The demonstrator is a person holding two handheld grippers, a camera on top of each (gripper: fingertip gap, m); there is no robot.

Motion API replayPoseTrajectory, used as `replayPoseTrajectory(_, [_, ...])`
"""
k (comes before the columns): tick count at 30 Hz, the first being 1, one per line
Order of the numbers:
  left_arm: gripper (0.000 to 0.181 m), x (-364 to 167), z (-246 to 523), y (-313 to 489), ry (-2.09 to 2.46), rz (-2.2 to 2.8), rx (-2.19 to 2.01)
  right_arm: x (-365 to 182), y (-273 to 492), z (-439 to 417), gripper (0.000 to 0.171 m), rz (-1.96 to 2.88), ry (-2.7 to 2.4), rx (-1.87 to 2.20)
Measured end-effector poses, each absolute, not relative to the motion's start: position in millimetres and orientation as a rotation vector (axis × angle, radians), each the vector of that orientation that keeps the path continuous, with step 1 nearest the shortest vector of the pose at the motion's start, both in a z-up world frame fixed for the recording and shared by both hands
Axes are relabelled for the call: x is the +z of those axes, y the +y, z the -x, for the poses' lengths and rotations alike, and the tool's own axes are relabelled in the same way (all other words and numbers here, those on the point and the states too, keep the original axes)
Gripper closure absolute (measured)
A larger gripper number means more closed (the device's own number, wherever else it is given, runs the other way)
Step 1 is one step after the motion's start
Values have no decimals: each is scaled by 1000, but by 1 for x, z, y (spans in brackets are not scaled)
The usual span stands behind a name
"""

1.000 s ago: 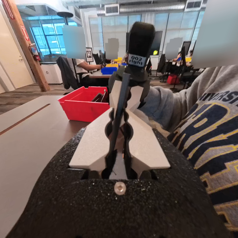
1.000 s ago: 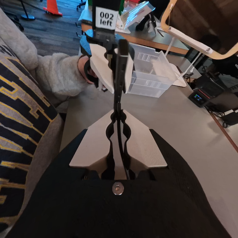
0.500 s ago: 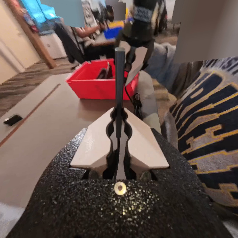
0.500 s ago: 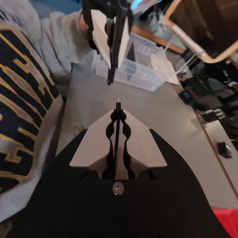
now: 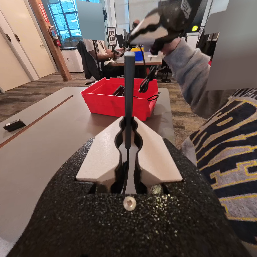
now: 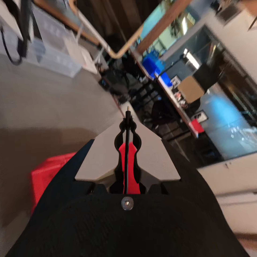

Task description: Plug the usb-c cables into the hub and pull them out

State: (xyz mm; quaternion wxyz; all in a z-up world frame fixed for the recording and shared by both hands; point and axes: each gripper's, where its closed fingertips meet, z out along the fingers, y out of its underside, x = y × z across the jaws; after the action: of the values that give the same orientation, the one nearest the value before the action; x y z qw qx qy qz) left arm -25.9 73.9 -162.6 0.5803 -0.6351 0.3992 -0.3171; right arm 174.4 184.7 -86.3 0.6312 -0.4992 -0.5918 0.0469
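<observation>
My left gripper (image 5: 128,120) is shut on the dark grey hub (image 5: 129,90), which stands edge-on and sticks forward past the fingertips; its thin black lead runs back between the fingers. My right gripper (image 6: 128,122) is shut on a black usb-c cable (image 6: 126,159), with the plug tip (image 6: 128,111) free in the air. In the left wrist view the right gripper (image 5: 134,34) is blurred, high above the hub and apart from it. The cable's coiled bundle (image 5: 147,82) hangs from it over the red bin (image 5: 118,105).
The red bin holds dark items and stands on the grey table (image 5: 48,139); it also shows under my right gripper (image 6: 48,173). A small black block (image 5: 13,125) lies far left. A clear plastic box (image 6: 55,58) sits on the table. A person's grey sleeve (image 5: 191,72) is at the right. About 25 cm separates my left fingertips from my right.
The plug has come out of the hub. My right gripper has pulled away and risen with the cable, swinging over the red bin. My left gripper still holds the hub.
</observation>
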Motion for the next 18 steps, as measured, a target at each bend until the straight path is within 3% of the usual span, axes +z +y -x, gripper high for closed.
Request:
replayPoseTrajectory(2, [174, -166, 20, 80, 923, 1503, -745, -127, 208, -187, 163, 1285, -1370, 69])
replayPoseTrajectory(4, [174, -169, 14, 87, 917, 1522, -729, -145, 213, -188, 128, 1381, -1342, 128])
replayPoseTrajectory(9, [174, -183, -8, 97, 1048, 1548, -507, -114, 122, -107, 125, 1142, -1456, 473])
replayPoseTrajectory(16, [174, -205, -33, 100, 1323, 1499, -95, -152, 68, -42, 124, 1005, -1829, 173])
replayPoseTrajectory(18, [174, -206, -38, 97, 1366, 1458, -41, -162, 66, -42, 139, 1008, -1889, 169])
